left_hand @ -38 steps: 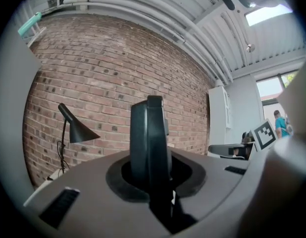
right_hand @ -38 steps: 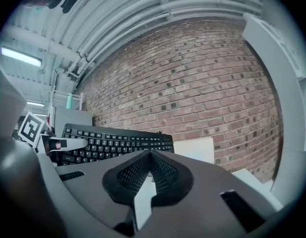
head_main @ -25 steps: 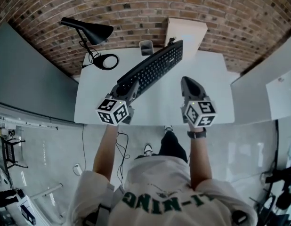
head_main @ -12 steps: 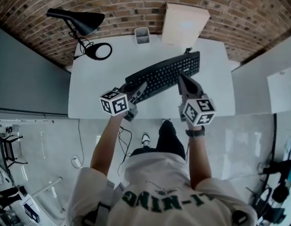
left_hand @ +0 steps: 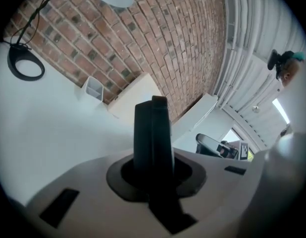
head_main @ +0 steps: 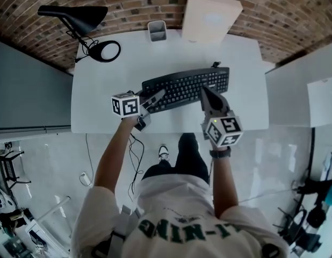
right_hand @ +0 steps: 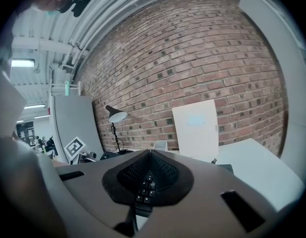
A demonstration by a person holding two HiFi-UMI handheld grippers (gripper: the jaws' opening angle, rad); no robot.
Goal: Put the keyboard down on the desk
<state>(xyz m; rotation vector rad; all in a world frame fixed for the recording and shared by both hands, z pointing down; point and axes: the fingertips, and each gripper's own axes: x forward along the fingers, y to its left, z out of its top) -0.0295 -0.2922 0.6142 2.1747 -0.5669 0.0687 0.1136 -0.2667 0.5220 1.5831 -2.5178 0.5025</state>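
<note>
The black keyboard (head_main: pixel 185 87) lies level over the white desk (head_main: pixel 101 106), almost parallel to its front edge. Whether it rests on the desk I cannot tell. My left gripper (head_main: pixel 158 95) is shut on the keyboard's left end. In the left gripper view the keyboard (left_hand: pixel 153 133) runs edge-on between the jaws of that gripper (left_hand: pixel 153 152). My right gripper (head_main: pixel 204 90) is shut on the front edge near the right end. Its own view shows keys of the keyboard (right_hand: pixel 144 190) pinched in the right gripper (right_hand: pixel 149 175).
A black desk lamp (head_main: pixel 80 16) with a ring base (head_main: pixel 104 51) stands at the back left. A grey pen cup (head_main: pixel 157 31) and a white panel (head_main: pixel 210 16) stand against the brick wall. The keyboard's cable (head_main: pixel 214 65) leaves its back right corner.
The keyboard has swung from a steep diagonal to nearly level with the desk's front edge and come nearer to me. Both grippers moved with it and stayed shut.
</note>
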